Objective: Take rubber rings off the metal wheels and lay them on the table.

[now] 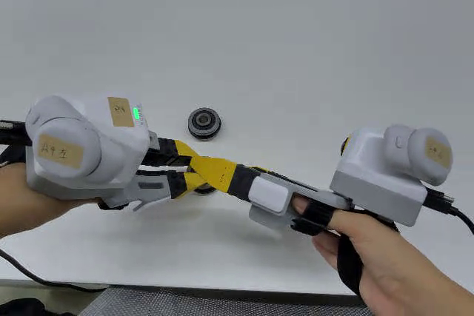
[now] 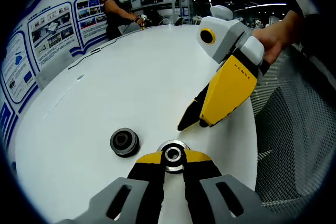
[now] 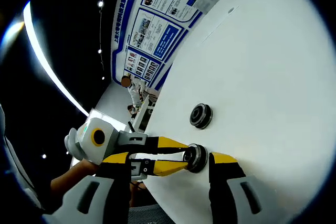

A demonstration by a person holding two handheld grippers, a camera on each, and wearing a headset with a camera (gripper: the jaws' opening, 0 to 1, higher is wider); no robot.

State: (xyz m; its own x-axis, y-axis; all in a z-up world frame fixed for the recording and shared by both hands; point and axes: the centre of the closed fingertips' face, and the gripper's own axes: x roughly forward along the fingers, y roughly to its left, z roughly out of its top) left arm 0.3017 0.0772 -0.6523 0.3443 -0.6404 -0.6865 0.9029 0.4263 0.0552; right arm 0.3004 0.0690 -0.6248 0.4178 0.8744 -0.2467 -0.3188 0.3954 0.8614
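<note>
My left gripper [image 1: 191, 181] [image 2: 173, 160] is shut on a metal wheel [image 2: 173, 155] [image 3: 196, 157], gripping its rim just above the white table [image 1: 311, 57]. Whether that wheel carries a rubber ring I cannot tell. A second wheel with a black rubber ring [image 1: 204, 122] [image 2: 124, 142] [image 3: 201, 115] lies flat on the table a little beyond. My right gripper [image 1: 194, 162] [image 2: 191, 124] [image 3: 170, 161] reaches in from the right and crosses the left one. It is open, its yellow-tipped jaws standing to either side of the held wheel and the left gripper's [image 3: 157, 156] jaws.
The table's front edge [image 1: 222, 286] runs close below both hands, with a metal mesh surface [image 2: 294, 129] beyond it. A person [image 2: 118, 9] stands at the far end of the table, near shelving and wall posters [image 2: 47, 30].
</note>
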